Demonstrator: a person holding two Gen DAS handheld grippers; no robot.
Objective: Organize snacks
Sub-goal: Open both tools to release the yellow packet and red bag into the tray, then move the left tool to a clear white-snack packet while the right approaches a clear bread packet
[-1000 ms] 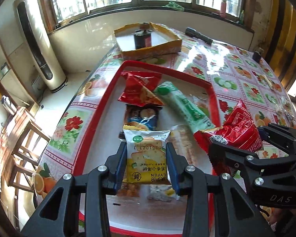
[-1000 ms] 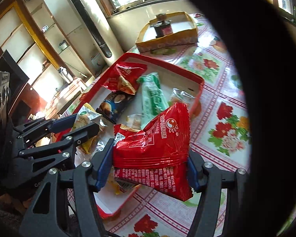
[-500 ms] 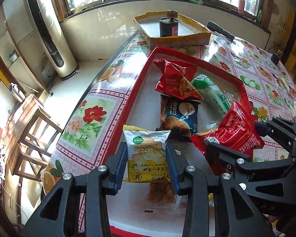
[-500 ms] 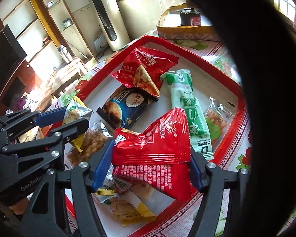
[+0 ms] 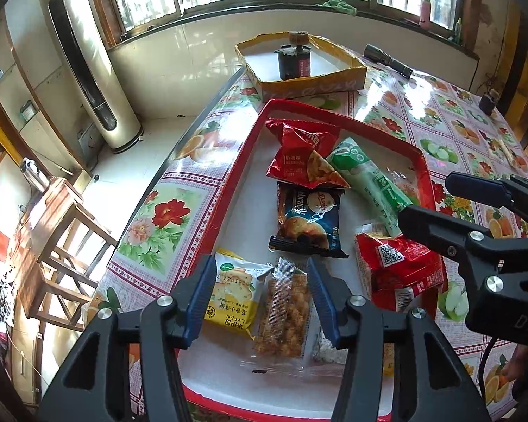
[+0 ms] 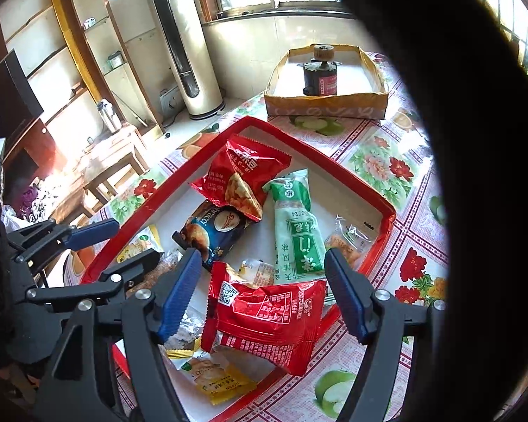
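Left gripper (image 5: 262, 290): jaws have just been opening, now wide; yellow cracker packet (image 5: 233, 299) and clear nut bar (image 5: 285, 316) lie loose between them in the red tray (image 5: 239, 183). Right gripper (image 6: 260, 288): jaws likewise opening, wide around the red packet (image 6: 267, 316), which rests on the tray's near rim. Beyond: blue packet (image 6: 218, 234), green packet (image 6: 297, 235), yellow box (image 6: 325, 105) on the desk (image 6: 380, 161).

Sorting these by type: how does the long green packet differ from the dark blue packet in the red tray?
The green packet is long, narrow and pale green; the dark blue packet is shorter, wider and dark with a pastry picture. The red chip bag overlaps the blue packet's top end, while it only borders the green one. Both lie flat in the red tray, touched by neither tool.
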